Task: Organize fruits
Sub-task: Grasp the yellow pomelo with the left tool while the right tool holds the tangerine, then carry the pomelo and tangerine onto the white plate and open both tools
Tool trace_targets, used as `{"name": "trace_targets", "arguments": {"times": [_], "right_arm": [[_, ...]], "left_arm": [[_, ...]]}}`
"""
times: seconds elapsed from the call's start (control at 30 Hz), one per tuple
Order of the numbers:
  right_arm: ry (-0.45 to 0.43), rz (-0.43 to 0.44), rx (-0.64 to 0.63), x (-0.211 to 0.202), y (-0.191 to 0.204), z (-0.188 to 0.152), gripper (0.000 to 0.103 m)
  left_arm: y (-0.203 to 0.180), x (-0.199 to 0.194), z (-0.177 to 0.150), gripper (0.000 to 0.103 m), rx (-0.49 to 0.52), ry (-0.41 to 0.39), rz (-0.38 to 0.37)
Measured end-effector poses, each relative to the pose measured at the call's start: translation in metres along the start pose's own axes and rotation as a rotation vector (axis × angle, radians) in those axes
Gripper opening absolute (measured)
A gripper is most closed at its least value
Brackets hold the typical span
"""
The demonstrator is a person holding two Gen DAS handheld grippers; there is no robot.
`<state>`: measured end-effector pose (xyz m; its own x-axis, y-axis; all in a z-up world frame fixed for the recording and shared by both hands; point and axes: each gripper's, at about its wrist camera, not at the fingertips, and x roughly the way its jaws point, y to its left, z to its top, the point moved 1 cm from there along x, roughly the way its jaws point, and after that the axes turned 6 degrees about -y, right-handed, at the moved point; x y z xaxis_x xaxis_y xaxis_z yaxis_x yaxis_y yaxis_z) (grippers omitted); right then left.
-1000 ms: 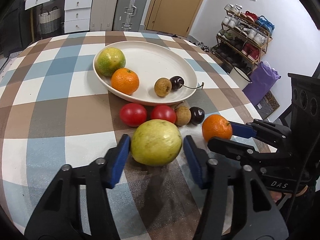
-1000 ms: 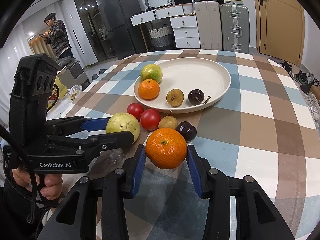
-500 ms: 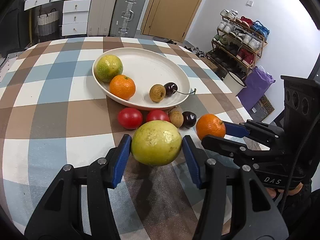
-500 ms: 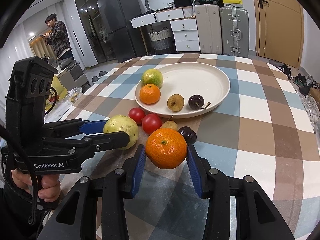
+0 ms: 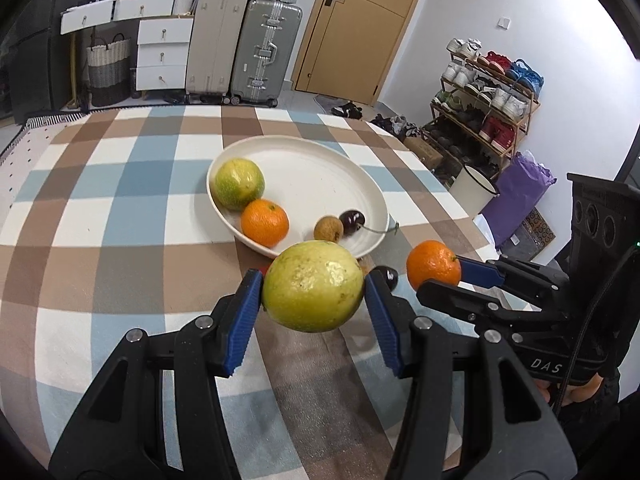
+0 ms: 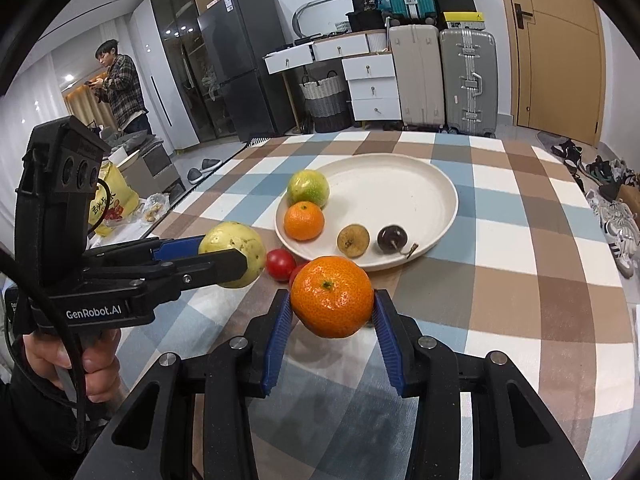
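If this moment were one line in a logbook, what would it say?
left gripper: shut on yellow-green fruit | right gripper: shut on orange | both held above tablecloth | plate: four fruits

Ahead of our grippers we see a wooden door (image 5: pixel 352 28), two upright suitcases (image 5: pixel 240 46), white drawers (image 5: pixel 162 54), a shoe rack (image 5: pixel 490 92) at right, a dark fridge (image 6: pixel 240 68) at left.

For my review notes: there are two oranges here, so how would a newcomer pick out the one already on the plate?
Find the white plate on the checked tablecloth. At its near left edge sits the plated orange, touching a larger green-yellow citrus behind it. Unlike the held orange, no gripper touches it.
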<state>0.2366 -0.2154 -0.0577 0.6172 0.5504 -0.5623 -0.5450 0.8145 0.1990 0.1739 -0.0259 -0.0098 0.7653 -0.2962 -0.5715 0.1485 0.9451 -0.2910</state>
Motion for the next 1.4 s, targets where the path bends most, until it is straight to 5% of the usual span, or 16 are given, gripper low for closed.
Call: {"name": "trace_targets", "arguments": {"times": [0.5,1.4], "right_arm": [[-0.057,-0.018,0.001,0.007,-0.016,0.039,0.042],[-0.03,-0.048,0.022,0.061,-0.059,0.057,0.042]], "left_arm": [[-0.001,0.014,0.042,0.05,0.033,-0.047,0.028],[0.003,0.109,0.066,0.049,0.056,0.002,0.073]]}}
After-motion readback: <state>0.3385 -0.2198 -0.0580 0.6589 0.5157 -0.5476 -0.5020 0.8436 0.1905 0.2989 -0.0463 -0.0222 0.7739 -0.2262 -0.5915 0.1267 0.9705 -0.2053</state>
